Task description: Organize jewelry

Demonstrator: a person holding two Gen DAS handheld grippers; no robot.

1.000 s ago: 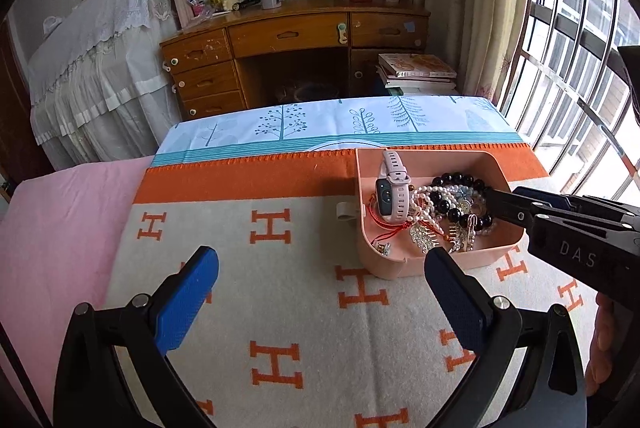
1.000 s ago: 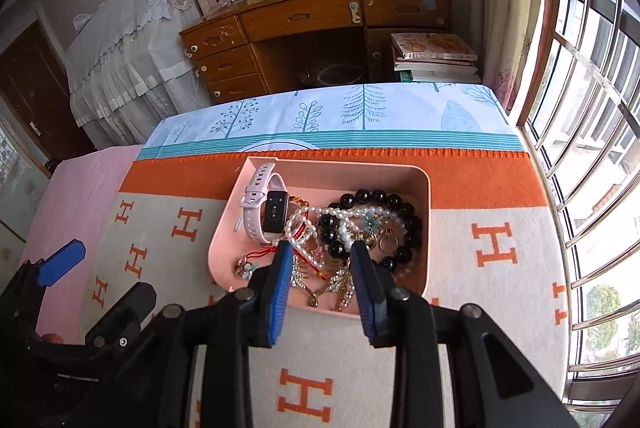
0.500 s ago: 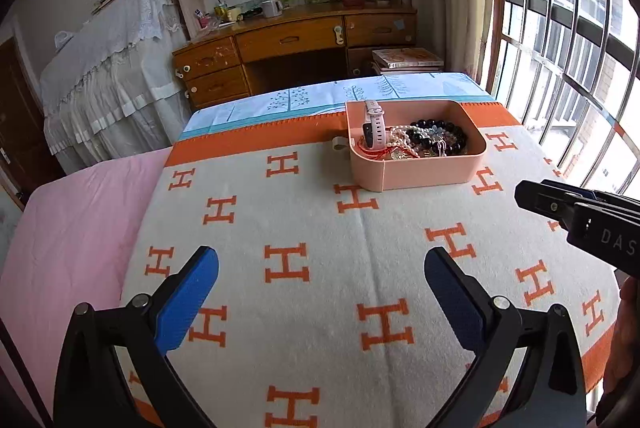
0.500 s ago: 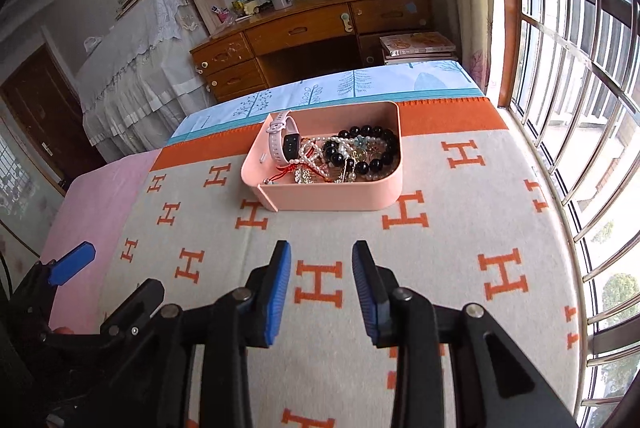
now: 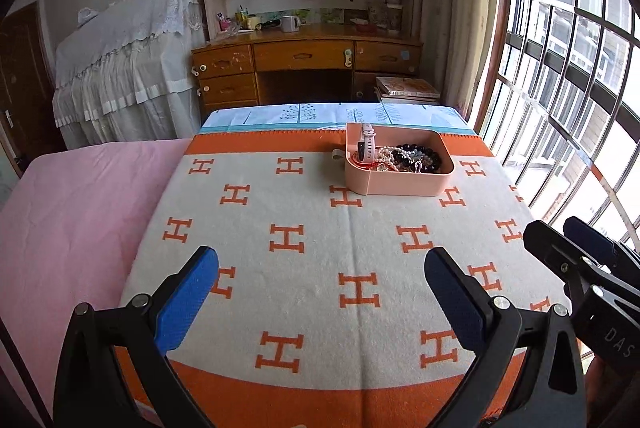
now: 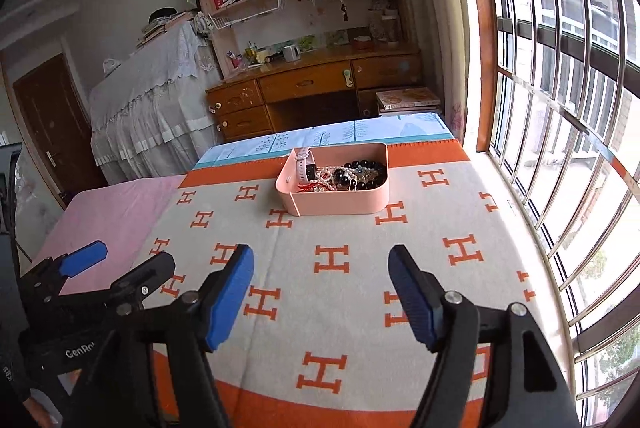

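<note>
Both grippers hang over the H-patterned blanket [image 5: 304, 268] with nothing in them. The left gripper [image 5: 320, 298] is spread wide; the right gripper [image 6: 322, 294] is opening its jaws. Well ahead of both sits the pink tray [image 6: 340, 204], holding a pink watch [image 6: 305, 164], pearls and black beads [image 6: 362, 170].

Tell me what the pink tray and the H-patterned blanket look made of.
Pink tray: likely moulded plastic, matte, judging by its smooth walls and rounded corners. H-patterned blanket: apparently woven wool-like fabric, soft and matte, with a faintly fuzzy surface; exact fibre can't be told.
</note>
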